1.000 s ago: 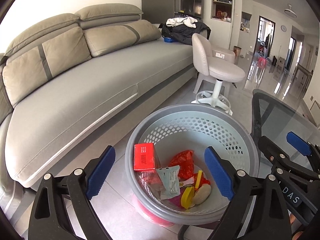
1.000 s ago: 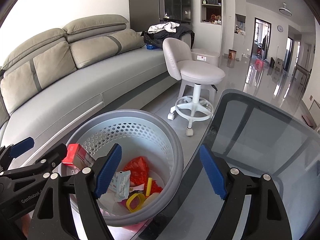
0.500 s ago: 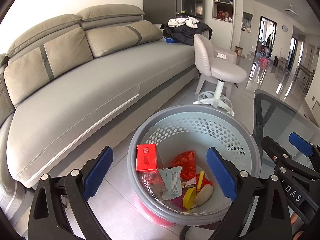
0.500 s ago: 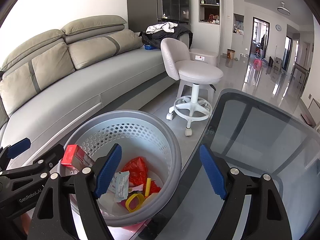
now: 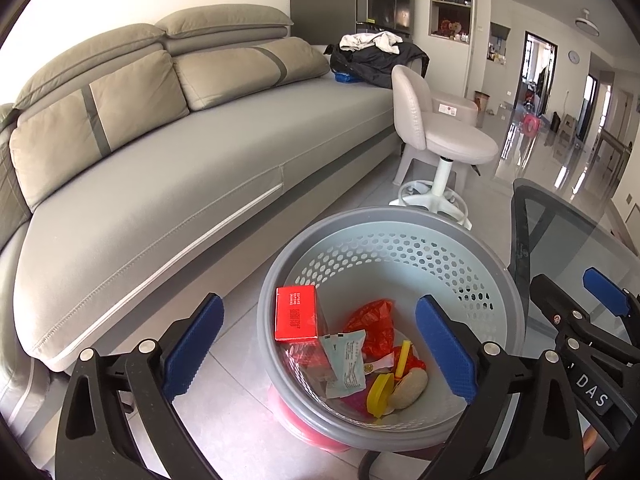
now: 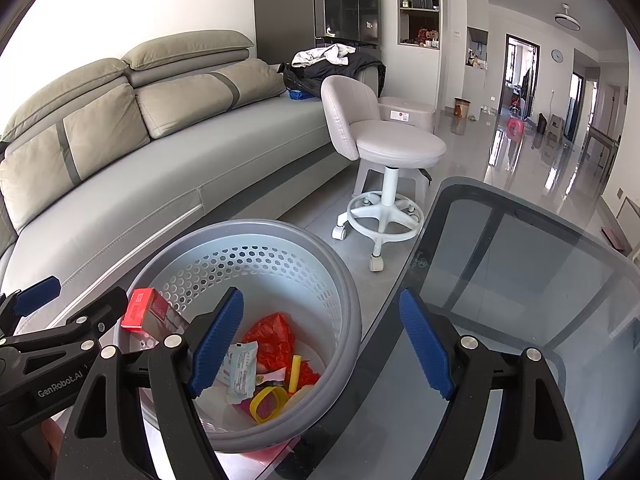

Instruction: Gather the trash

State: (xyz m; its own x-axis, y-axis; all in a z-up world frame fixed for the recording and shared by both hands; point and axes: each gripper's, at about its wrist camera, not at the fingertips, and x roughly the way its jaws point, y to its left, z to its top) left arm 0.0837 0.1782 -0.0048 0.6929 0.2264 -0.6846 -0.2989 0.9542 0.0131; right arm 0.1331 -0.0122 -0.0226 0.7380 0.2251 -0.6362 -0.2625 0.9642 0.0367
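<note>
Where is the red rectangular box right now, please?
In the left wrist view, the red rectangular box leans against the left inner wall of the grey perforated basket, above the pale sachet.

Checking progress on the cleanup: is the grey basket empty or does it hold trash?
It holds trash: the basket contains a red box, wrappers and yellow pieces, filling only its bottom.
</note>
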